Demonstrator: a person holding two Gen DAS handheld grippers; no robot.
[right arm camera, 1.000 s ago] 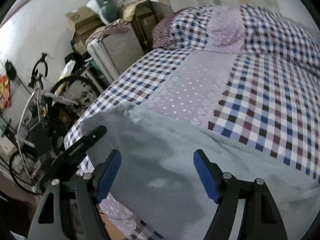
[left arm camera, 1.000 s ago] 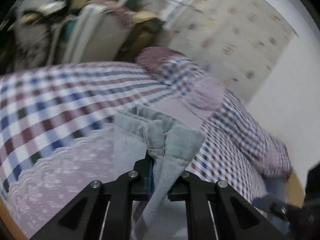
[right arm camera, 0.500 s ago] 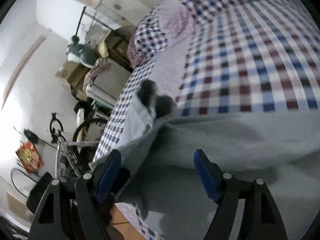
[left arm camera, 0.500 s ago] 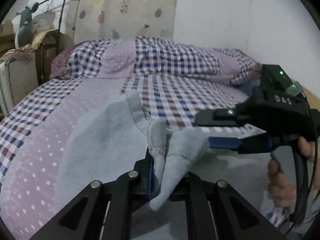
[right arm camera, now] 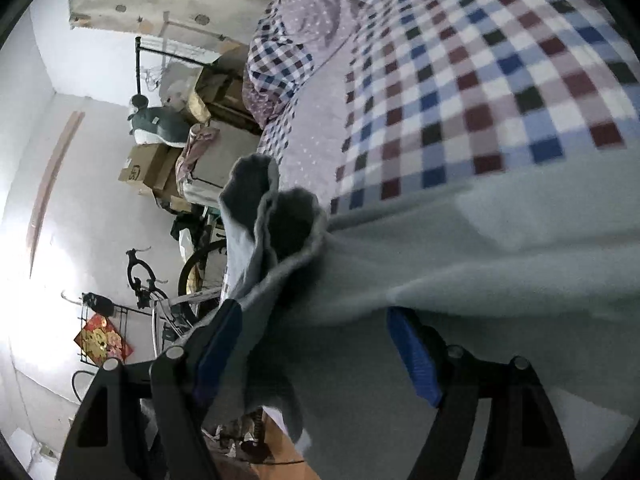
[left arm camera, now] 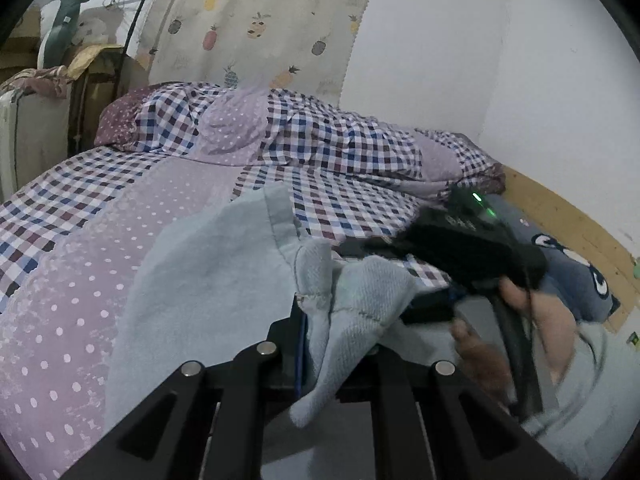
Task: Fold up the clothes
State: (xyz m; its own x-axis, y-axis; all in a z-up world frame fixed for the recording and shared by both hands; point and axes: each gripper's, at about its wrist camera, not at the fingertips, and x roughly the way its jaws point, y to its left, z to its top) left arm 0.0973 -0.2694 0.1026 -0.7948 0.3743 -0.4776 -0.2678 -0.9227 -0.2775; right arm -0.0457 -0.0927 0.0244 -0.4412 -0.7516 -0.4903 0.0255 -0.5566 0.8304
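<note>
A pale grey-blue garment (left arm camera: 208, 276) lies spread on the checked bed cover (left arm camera: 120, 184). My left gripper (left arm camera: 336, 332) is shut on a bunched edge of this garment and lifts it off the bed. In the right wrist view the garment (right arm camera: 460, 248) fills the lower half, with the lifted bunch (right arm camera: 276, 216) standing up at centre left. My right gripper (right arm camera: 316, 344) is open, its blue pads (right arm camera: 412, 352) on either side of the cloth. The right gripper also shows in the left wrist view (left arm camera: 472, 256), blurred, held in a hand just right of the lifted bunch.
Pillows (left arm camera: 248, 124) in the same checked cover lie at the bed's head. A dark blue garment with cartoon eyes (left arm camera: 576, 276) lies at the right by a wooden edge. Left of the bed stand boxes (right arm camera: 148, 168), a plush toy (right arm camera: 160, 124) and a bicycle (right arm camera: 160, 292).
My left gripper swung round toward the head of the bed, still holding the garment edge. My right gripper tilted and moved in close, so the cloth now lies between its open pads.
</note>
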